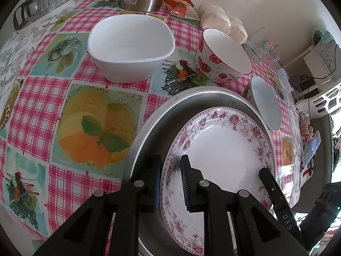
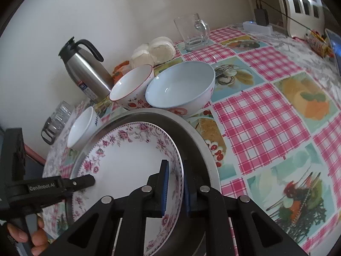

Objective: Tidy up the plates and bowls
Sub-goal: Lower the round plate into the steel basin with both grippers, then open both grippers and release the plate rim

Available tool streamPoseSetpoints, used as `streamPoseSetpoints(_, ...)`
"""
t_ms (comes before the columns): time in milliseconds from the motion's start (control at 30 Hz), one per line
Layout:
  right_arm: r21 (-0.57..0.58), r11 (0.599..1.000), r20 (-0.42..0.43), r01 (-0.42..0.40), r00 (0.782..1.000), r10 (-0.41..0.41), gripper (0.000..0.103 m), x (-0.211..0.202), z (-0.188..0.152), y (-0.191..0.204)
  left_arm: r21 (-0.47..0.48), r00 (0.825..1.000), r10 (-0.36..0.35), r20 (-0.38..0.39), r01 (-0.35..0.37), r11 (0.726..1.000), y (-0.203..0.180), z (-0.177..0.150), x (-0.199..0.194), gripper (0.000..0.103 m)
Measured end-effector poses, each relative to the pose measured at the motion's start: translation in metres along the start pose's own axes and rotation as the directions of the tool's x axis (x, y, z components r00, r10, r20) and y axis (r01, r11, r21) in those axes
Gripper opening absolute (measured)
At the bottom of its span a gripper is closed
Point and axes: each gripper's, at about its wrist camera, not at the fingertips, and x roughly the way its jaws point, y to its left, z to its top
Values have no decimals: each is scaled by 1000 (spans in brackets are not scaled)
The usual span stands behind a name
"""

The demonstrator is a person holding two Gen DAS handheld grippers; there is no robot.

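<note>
I have both grippers clamped on the plate (image 1: pixel 221 155): my left gripper (image 1: pixel 170 183) is nearly closed, its blue pads pinching the floral rim on one side, and my right gripper (image 2: pixel 175 188) is nearly closed on the opposite rim, one pad inside and one outside. The plate sits tilted inside a round metal tray (image 1: pixel 149 128), which lies on the table (image 1: pixel 42 106) under a pink checked cloth with food pictures. Beyond the tray I see a square white bowl (image 1: pixel 130 47), a strawberry bowl (image 1: pixel 221 55) and a pale blue bowl (image 2: pixel 181 87) just beside it, all empty. Further back, near the cream wall, stand a steel flask (image 2: pixel 85 70), bagged buns (image 2: pixel 157 51), a glass mug (image 2: pixel 191 32) and a glass jug (image 1: pixel 27 10).
</note>
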Motion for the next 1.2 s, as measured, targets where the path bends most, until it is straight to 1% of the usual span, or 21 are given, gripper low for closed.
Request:
streamPoseSetpoints(200,-23,999,-1,25,1000,-25,14,0,0,1,-1,1000,8,2,-8,1000,-2,-1,2,18)
streamPoseSetpoints(633,-1,1000,-13,-3,1000,3,14,-2,2,-5,-27,1000,10,4,-10,1000,-1,0,3,18)
streamPoseSetpoints(767,-1,1000,-1,-3,1000,3,14,-3,3,-4,-28,1000,17,11,-17,999,-2,1,1,18)
streamPoseSetpoints(967,3,1000,23,-5,1000,5,17,-9,5,-5,-36,1000,20,10,-20,999,-1,2,1,18)
streamPoseSetpoints(1033,10,1000,28,-3,1000,3,20,-10,5,-6,-39,1000,22,9,-22,999,0,3,0,18)
streamPoseSetpoints(1200,11,1000,30,-7,1000,7,21,-11,6,-7,-35,999,35,4,-35,999,-1,3,-1,19)
